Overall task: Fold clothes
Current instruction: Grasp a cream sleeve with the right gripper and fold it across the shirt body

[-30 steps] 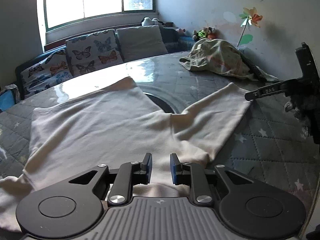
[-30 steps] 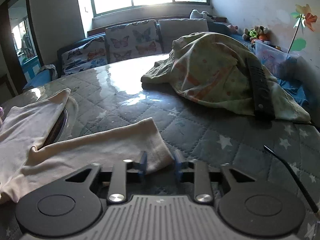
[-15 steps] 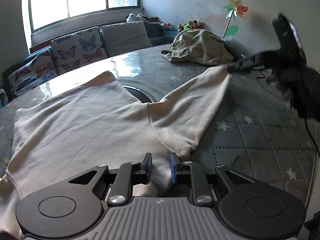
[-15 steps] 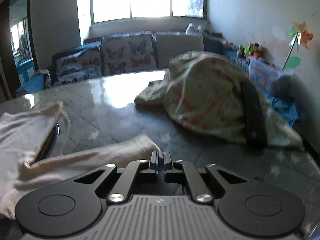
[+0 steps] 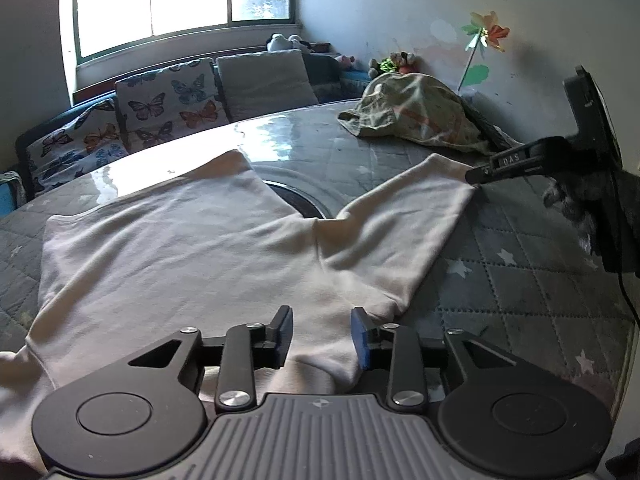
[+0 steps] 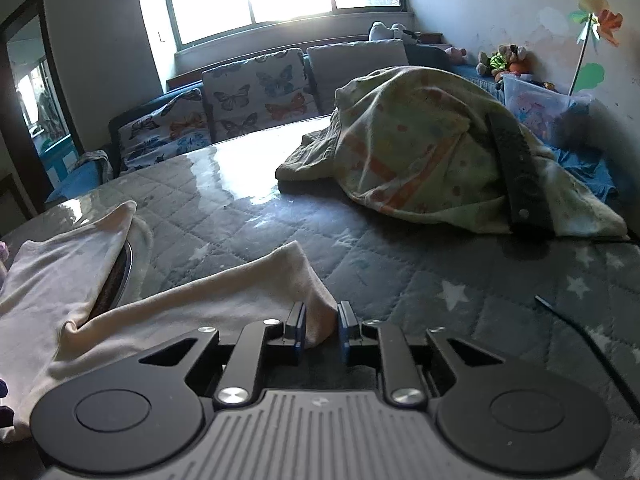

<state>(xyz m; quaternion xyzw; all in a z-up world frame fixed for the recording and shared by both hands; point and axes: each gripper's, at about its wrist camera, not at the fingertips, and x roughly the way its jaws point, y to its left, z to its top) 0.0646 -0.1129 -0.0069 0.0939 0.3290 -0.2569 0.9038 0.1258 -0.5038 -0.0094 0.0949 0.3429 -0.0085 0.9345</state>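
Cream trousers [image 5: 192, 248] lie spread flat on the grey quilted table [image 5: 520, 280], legs pointing away. My left gripper [image 5: 321, 334] is open, its jaws on either side of a bump of cloth at the near edge. My right gripper [image 6: 321, 330] is open with the end of one trouser leg [image 6: 280, 280] lying between its jaws. In the left wrist view the right gripper [image 5: 476, 174] sits at the far tip of that leg.
A crumpled patterned cloth [image 6: 420, 152] with a dark remote [image 6: 520, 176] on it lies at the table's far right. A round dark inset [image 5: 296, 200] shows between the trouser legs. Cushions [image 5: 168, 104] line a bench under the window. A thin black cable [image 6: 580, 340] lies at right.
My right gripper closed on the trouser leg end, lifted it, then set it back and opened. My left gripper's jaws have opened wider.
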